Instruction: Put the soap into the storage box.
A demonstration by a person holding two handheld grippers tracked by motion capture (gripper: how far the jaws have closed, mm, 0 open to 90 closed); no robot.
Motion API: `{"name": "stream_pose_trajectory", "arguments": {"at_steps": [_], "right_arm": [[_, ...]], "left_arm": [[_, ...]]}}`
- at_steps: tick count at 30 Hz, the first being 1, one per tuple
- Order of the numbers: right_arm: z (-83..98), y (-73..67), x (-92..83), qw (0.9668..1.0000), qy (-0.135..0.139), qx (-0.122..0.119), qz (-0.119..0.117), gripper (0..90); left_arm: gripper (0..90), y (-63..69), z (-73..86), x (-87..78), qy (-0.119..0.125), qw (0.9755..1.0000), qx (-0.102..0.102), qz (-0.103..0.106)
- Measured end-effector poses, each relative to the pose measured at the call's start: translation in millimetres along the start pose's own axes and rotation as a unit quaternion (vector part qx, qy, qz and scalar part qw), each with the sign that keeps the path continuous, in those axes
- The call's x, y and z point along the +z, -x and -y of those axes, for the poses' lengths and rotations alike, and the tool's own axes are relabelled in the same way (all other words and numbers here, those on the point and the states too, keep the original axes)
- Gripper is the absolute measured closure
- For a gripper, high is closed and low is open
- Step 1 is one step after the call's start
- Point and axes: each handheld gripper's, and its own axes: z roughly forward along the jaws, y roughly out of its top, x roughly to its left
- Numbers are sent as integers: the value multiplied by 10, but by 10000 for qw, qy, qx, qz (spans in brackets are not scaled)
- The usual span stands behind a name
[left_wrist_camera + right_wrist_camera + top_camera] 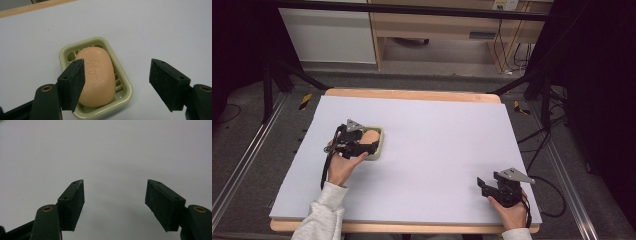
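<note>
While the high view looks down on the pale-covered table (pixel 427 150), the left gripper (pixel 362 142) hovers over the soap dish (pixel 379 150) on the table's left half, and the right gripper (pixel 492 187) sits well apart near the front right corner, held in a hand (pixel 512 215); the peach soap bar (pixel 371 136) lies in the dish. Seen in the left gripper view, the jaws stand apart and grip nothing; the soap bar (pixel 97 75) rests inside the green dish (pixel 125 85), the left pad (pixel 73 83) in front of its edge, whether touching I cannot tell. Through the right gripper view, the jaws gape, holding nothing, above bare table (pixel 112 157).
</note>
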Motion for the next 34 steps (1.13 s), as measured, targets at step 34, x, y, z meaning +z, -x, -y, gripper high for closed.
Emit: {"name": "stream_pose_trajectory", "arguments": {"at_steps": [34], "right_arm": [[121,144,-39,9994,-163,164,261,216]], "left_arm": [[174,-169,1065,-564,130,9991,-238,-319]]}}
